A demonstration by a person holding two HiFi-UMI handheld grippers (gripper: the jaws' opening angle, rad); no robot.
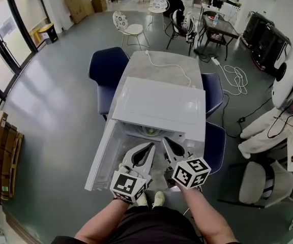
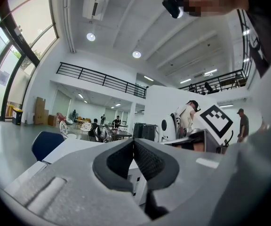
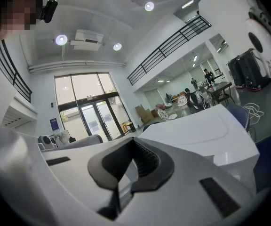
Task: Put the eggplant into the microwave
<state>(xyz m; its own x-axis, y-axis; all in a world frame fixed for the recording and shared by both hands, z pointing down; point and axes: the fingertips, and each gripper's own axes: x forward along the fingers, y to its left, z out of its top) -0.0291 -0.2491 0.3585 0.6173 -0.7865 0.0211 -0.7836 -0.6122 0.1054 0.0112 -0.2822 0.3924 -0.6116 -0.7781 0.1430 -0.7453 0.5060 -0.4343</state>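
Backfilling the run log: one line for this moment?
left gripper: shut, empty | right gripper: shut, empty | microwave: door open | eggplant: not seen

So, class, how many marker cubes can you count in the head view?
2. The left cube sits on the left claw, bottom centre-left. The right cube sits on the right claw, just beside it. None appears hidden.

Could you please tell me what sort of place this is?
Probably a large open workshop or lab hall, not a home kitchen: a railed mezzanine runs overhead, tall glass doors line one wall, and people sit at scattered work tables on a bare concrete floor.
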